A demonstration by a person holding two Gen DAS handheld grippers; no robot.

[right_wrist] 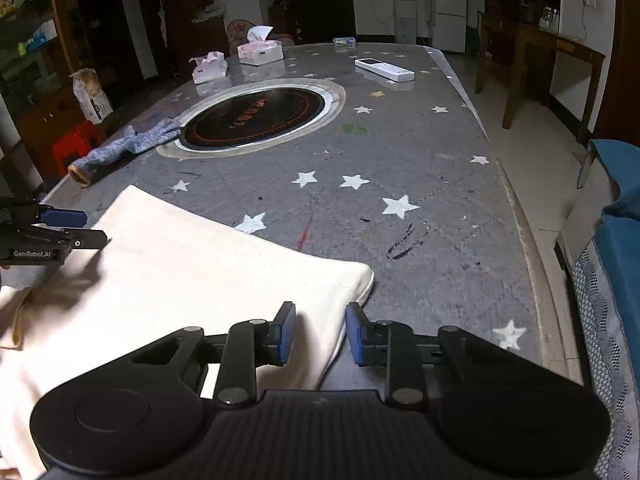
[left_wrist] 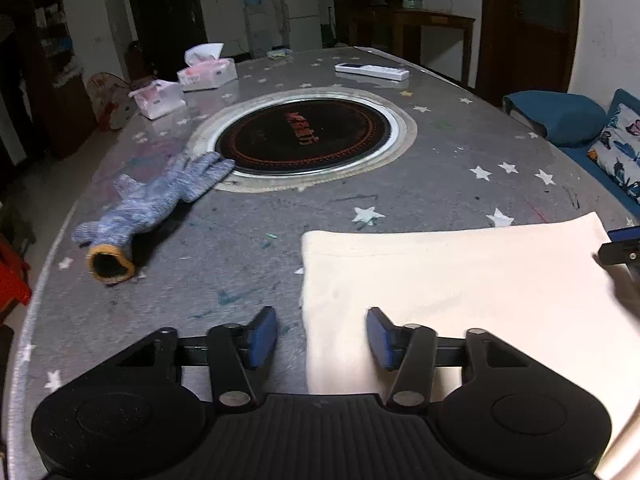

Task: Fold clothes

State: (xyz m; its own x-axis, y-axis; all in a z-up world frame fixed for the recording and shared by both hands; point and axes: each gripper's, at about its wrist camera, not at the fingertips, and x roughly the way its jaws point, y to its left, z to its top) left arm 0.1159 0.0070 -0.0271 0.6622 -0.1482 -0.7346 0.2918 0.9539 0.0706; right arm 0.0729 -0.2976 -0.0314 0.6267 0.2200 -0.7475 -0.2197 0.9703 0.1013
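Observation:
A cream garment (left_wrist: 460,288) lies folded flat on the grey star-patterned table, also in the right wrist view (right_wrist: 192,280). My left gripper (left_wrist: 322,336) is open and empty, straddling the garment's left edge just above it. My right gripper (right_wrist: 320,332) is open and empty, straddling the garment's right edge near its far right corner. The left gripper shows at the left edge of the right wrist view (right_wrist: 60,228); part of the right gripper shows at the right edge of the left wrist view (left_wrist: 624,248).
A blue knit glove (left_wrist: 152,208) lies left of a round black hotplate (left_wrist: 304,136) set in the table (left_wrist: 440,184). Two tissue boxes (left_wrist: 208,72) and a white remote (left_wrist: 372,70) sit at the far end. A blue sofa (right_wrist: 616,208) stands to the right.

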